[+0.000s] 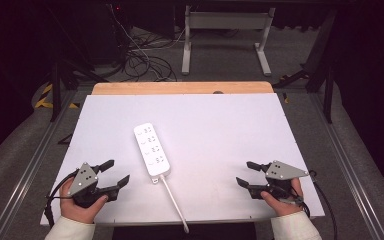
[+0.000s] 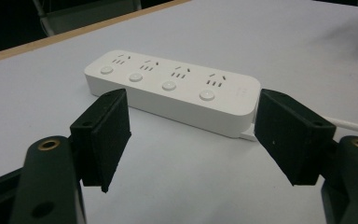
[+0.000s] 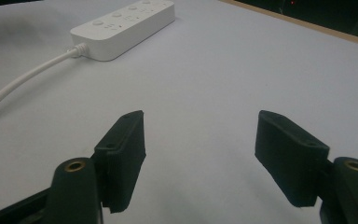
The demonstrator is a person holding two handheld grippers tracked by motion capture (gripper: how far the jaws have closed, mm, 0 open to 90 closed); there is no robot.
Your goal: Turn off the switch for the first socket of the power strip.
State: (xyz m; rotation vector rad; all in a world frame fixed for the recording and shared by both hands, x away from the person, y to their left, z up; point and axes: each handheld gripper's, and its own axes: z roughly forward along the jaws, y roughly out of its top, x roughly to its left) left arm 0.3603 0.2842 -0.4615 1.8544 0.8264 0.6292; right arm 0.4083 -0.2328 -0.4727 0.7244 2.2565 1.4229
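While both grippers are hovering with jaws spread and nothing between them, a white power strip [image 1: 152, 149] is lying flat near the middle of the white table [image 1: 220, 130].

Taking the power strip as landmark: the left gripper [image 1: 114, 174] is sitting just to its left near the table's front edge, held in the person's left hand [image 1: 82, 202], and its jaws are pointing toward the strip; the right gripper [image 1: 246, 174] is waiting well apart on the strip's right, held in the right hand [image 1: 282, 197]; the strip's white cord [image 1: 174, 202] is trailing from its near end past the table's front edge.
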